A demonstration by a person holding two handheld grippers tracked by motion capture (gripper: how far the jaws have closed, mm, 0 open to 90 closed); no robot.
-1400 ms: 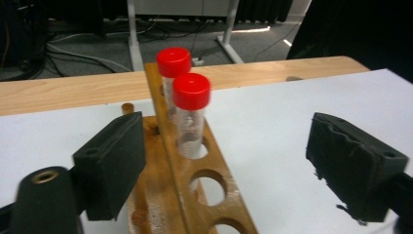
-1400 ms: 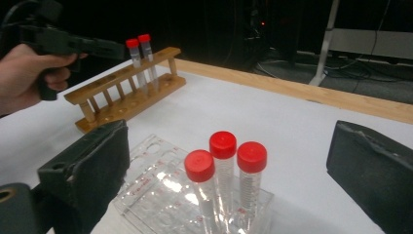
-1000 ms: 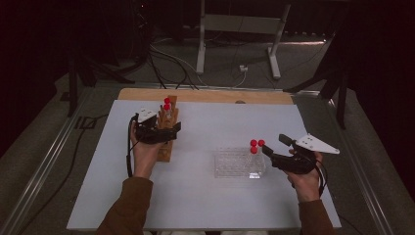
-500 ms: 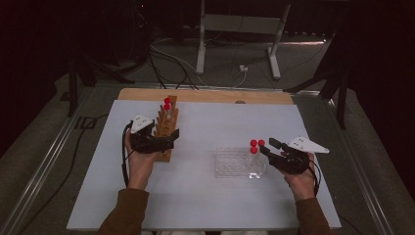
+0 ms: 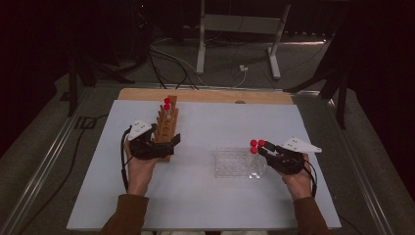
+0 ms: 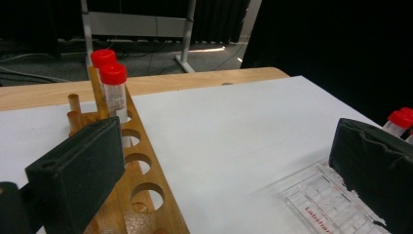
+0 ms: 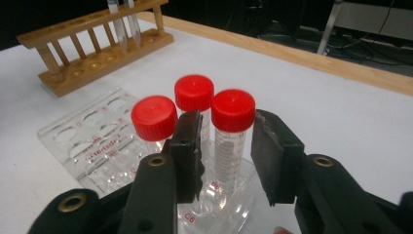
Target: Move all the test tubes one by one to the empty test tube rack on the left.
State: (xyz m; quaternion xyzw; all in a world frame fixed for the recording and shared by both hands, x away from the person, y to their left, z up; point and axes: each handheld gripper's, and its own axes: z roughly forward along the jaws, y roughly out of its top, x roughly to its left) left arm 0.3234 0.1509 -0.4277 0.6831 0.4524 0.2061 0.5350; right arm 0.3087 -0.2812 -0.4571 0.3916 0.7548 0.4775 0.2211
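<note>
Three red-capped tubes (image 7: 233,111) stand in a clear plastic rack (image 7: 83,141) at the table's right (image 5: 240,164). My right gripper (image 7: 229,146) straddles the rightmost tube just under its cap. Its jaws have just been closing and thin gaps still show on both sides of the tube. In the high view that gripper (image 5: 264,149) sits at the clear rack's right end. A wooden rack (image 5: 168,122) at the left holds two red-capped tubes (image 6: 114,92) at its far end. My left gripper (image 5: 171,145) stands wide open at the rack's near end, gripping nothing.
The white tabletop (image 5: 210,122) lies between the two racks. A wooden strip (image 5: 205,95) runs along its far edge. Beyond it, cables and the legs of a metal stand (image 5: 235,44) lie on the dark floor. Metal rails flank the table.
My left gripper has slid back along the wooden rack toward its near end. The right gripper has dipped slightly at the tubes, and its jaws have narrowed around one.
</note>
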